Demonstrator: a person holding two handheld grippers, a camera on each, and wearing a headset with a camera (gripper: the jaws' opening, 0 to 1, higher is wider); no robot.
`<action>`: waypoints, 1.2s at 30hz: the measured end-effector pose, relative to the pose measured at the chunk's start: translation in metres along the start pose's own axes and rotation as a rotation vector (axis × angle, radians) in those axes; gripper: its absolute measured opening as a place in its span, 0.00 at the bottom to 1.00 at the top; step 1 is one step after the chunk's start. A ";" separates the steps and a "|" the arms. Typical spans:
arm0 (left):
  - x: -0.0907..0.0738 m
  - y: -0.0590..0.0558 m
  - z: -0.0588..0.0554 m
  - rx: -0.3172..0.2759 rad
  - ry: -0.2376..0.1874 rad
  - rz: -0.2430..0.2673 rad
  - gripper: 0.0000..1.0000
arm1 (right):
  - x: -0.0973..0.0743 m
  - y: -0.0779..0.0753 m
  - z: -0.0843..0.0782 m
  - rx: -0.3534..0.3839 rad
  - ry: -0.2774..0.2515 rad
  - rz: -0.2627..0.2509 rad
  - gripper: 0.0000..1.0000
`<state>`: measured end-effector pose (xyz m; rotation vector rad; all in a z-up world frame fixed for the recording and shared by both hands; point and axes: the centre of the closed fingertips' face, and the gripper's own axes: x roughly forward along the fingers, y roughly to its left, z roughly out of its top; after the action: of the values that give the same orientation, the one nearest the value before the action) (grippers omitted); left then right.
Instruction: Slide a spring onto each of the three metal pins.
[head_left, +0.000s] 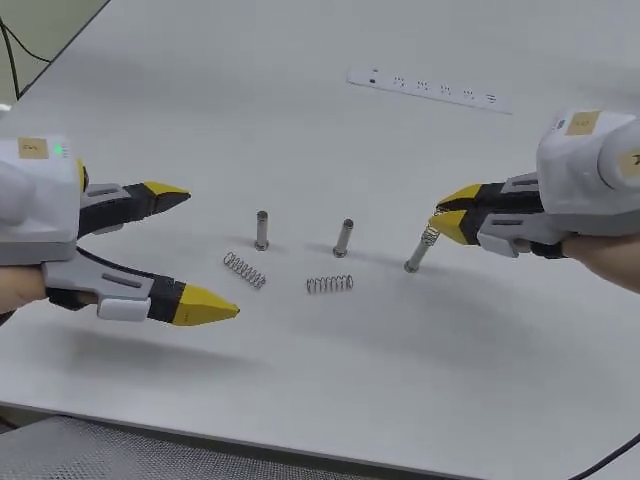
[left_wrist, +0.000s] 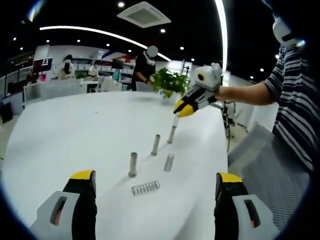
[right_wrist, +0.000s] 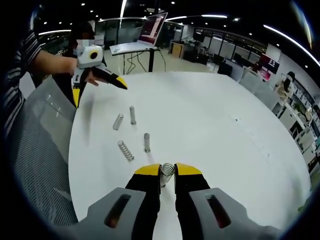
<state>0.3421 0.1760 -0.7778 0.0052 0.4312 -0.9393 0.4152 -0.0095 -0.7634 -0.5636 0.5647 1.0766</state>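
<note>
Three short metal pins stand in a row mid-surface. The first pin (head_left: 262, 230) and the middle pin (head_left: 344, 238) are bare. The third pin (head_left: 414, 259) leans, with the held spring (head_left: 430, 236) at its top, pinched in the right claw (head_left: 443, 219). Two loose coils lie toward the near edge: the angled spring (head_left: 244, 270) and the level spring (head_left: 329, 284).

Pins: three – left pin (head_left: 261, 230), middle pin (head_left: 344, 238), right pin (head_left: 413, 262). Springs: three – left spring (head_left: 244, 270), middle spring (head_left: 329, 284), right spring (head_left: 430, 237). Power strip (head_left: 430, 90): one.

left hand-held gripper (head_left: 205, 253): white-grey shell, black jaws, yellow tips, tan sticker (head_left: 33, 148), green light (head_left: 58, 151) | right hand-held gripper (head_left: 437, 218): same colours, top label (head_left: 582, 123) tan | clothing: short-sleeved shirt (left_wrist: 295, 90), dark and pale stripes
</note>
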 end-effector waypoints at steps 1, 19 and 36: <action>0.000 0.000 0.000 0.000 0.001 0.000 0.97 | 0.001 0.000 -0.001 0.001 0.000 0.001 0.07; 0.002 -0.002 0.003 -0.005 -0.012 -0.001 0.96 | 0.021 0.006 -0.024 0.019 0.050 0.021 0.07; 0.002 -0.003 0.004 -0.007 -0.013 -0.001 0.95 | 0.031 0.014 -0.043 -0.011 0.102 0.036 0.07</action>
<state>0.3425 0.1720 -0.7744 -0.0078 0.4228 -0.9384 0.4071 -0.0133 -0.8177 -0.6227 0.6608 1.0903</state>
